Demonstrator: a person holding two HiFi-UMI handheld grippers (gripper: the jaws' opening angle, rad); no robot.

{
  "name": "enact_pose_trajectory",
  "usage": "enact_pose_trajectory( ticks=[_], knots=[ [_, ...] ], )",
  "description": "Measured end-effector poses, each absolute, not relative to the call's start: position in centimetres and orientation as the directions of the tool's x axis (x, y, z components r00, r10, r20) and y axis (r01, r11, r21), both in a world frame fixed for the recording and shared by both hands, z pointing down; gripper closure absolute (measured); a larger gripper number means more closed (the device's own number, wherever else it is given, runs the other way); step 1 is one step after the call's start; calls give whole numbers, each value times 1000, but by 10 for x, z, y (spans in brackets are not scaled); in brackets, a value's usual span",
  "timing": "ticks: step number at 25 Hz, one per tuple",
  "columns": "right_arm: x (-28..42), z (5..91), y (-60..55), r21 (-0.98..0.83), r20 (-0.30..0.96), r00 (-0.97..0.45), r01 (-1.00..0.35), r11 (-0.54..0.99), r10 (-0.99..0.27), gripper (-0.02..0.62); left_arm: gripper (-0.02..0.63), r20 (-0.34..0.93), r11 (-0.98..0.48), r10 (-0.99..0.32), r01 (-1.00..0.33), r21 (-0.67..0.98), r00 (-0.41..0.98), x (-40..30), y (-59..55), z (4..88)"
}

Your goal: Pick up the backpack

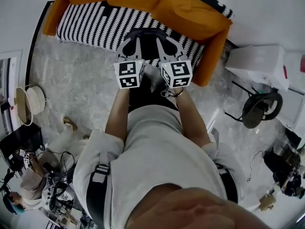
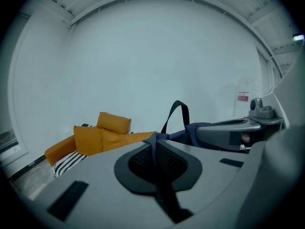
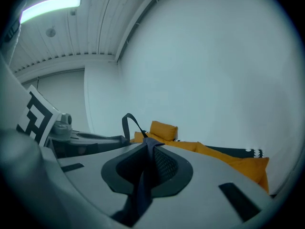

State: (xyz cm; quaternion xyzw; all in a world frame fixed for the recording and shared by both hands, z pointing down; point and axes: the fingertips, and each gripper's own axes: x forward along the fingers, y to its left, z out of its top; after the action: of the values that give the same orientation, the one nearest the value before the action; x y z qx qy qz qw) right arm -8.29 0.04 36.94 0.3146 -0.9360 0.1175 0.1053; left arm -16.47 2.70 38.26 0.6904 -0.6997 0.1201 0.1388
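Observation:
The backpack (image 1: 141,90) is dark navy and hangs in front of my chest, mostly hidden under the two grippers. My left gripper (image 1: 127,45) is shut on one of its straps (image 2: 156,152), which runs between the closed jaws. My right gripper (image 1: 165,43) is shut on the other strap (image 3: 142,179). The two grippers are held side by side, pointing toward the sofa. The backpack's carry loop (image 2: 177,110) stands up between them, and the right gripper view shows this loop (image 3: 129,123) too. In the gripper views my left gripper (image 2: 155,137) and right gripper (image 3: 147,141) each have navy fabric bunched at the tips.
An orange sofa (image 1: 143,1) with a black-and-white striped blanket (image 1: 93,25) stands just beyond the grippers. A black round stool (image 1: 259,108) and white boxes (image 1: 257,61) are to the right. Cables, equipment and a seated person (image 1: 21,194) fill the lower left.

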Motion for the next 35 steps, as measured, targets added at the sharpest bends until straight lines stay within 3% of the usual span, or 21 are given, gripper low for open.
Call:
enact_pose_trajectory(
  ticks=[13,35],
  knots=[
    [7,292,32,-103,145,-773,-632,768,-617,540,591,249,5,-968,-994,-113,-33,-71,59,299],
    [64,234,19,-2,54,-670,-742,670,-741,541,591,144,-99,-986,-987,-123,81,-15,34,245]
  ],
)
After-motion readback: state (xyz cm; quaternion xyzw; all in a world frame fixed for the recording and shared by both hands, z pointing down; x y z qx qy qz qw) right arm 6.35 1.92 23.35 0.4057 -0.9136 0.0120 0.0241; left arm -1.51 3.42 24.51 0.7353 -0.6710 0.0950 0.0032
